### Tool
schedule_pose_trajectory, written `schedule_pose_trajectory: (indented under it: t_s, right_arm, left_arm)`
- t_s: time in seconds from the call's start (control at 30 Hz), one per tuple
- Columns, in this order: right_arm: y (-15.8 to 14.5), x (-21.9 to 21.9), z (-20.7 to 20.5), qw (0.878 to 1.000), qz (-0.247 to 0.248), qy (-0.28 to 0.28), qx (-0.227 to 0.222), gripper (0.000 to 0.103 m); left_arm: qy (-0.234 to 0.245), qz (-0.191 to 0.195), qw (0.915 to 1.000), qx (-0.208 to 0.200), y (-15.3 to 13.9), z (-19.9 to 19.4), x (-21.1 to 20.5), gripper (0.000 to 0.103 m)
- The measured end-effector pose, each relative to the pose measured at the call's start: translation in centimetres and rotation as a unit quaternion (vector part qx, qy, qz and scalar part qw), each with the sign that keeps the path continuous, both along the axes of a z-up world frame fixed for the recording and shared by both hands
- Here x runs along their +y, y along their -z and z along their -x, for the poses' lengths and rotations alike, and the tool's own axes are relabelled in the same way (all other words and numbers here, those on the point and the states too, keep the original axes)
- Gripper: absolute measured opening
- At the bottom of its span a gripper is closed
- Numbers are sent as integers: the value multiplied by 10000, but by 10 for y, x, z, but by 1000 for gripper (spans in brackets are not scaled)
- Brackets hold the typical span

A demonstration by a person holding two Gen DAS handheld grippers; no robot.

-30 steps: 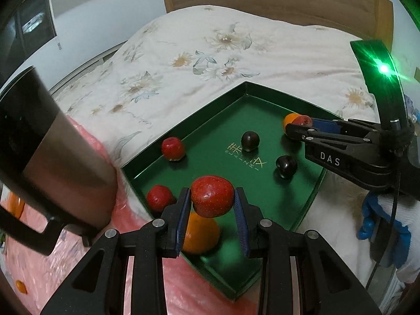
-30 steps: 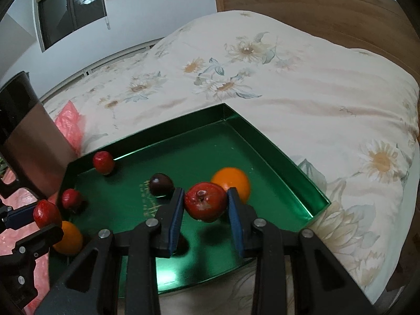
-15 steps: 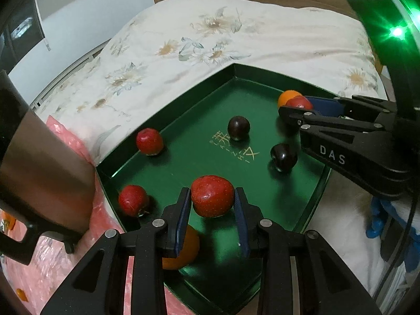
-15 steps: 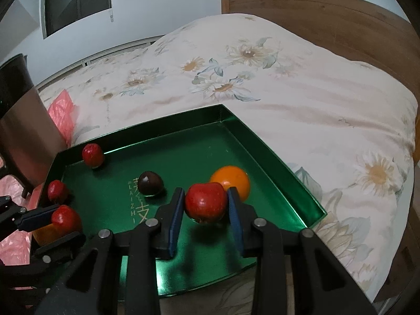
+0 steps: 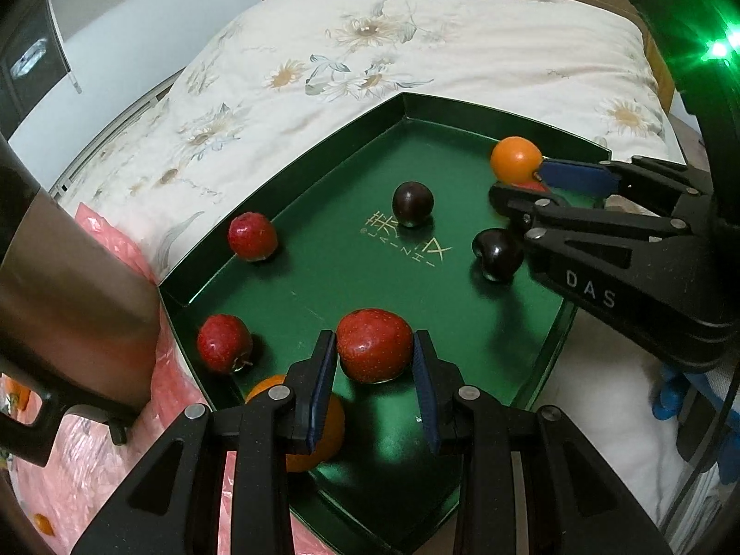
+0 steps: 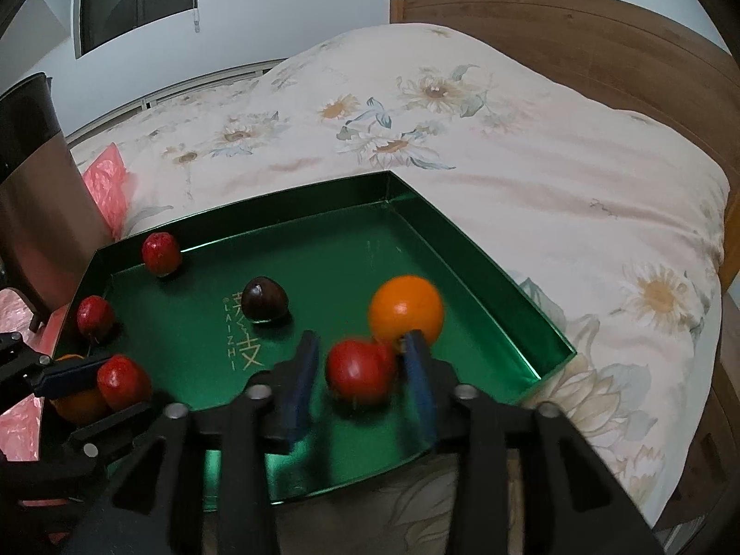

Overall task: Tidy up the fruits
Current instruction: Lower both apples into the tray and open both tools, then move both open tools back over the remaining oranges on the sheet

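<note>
A green tray (image 5: 286, 189) lies on the flowered bed. My left gripper (image 5: 373, 372) stands open around a red apple (image 5: 373, 344), with gaps between the apple and both pads. My right gripper (image 6: 358, 381) is open and blurred; its red apple (image 6: 360, 372) sits loose between the fingers beside an orange (image 6: 406, 310). The right gripper also shows in the left wrist view (image 5: 541, 182). In the tray lie two more red apples (image 5: 252, 236) (image 5: 224, 343), two dark plums (image 5: 412, 202) (image 5: 497, 249) and a second orange (image 5: 319, 421) under my left fingers.
A steel kettle (image 5: 69, 314) stands on a pink plastic bag (image 5: 180, 397) left of the tray. The wooden headboard (image 6: 578, 27) runs along the far side of the bed. Blue cloth (image 5: 680, 397) lies at the right.
Both grippers have opened and let go of their apples. The left gripper moved forward over the tray. The right gripper's apple has dropped beside the orange.
</note>
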State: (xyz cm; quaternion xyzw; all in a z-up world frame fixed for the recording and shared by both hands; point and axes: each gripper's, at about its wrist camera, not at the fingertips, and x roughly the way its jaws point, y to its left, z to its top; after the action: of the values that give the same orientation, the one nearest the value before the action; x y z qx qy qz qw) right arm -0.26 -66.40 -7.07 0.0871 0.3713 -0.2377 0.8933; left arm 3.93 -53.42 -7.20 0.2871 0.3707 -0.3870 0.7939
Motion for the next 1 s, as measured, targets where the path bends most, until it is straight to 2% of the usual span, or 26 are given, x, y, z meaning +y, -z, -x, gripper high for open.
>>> schedule_pose_trajectory:
  t_s: [0.2,0.33,0.4,0.57,0.7,1.0]
  right_arm:
    - [0,0,3,10000,-3,45,-13,81]
    - [0,1,4,10000,4,41,9,85]
    - [-1,3,4,10000,27,38,19,92]
    - [-3,6,6,10000,60,36,21,94]
    - [-8,9,9,10000,59,45,-8,102]
    - [-25,26,18,9999,-32,4,-106,103]
  left_arm:
    - [8,-20,10000,41,-1,1,-1,30]
    - [37,17,10000,-5,-3,4,0,40]
    - [49,41,10000,-14,-5,5,0,41]
    - [13,79,10000,-13,-10,7,5,42]
    - [-12,110,9999,-30,-14,11,11,43]
    - [-177,277,9994,-57,-33,21,39,50]
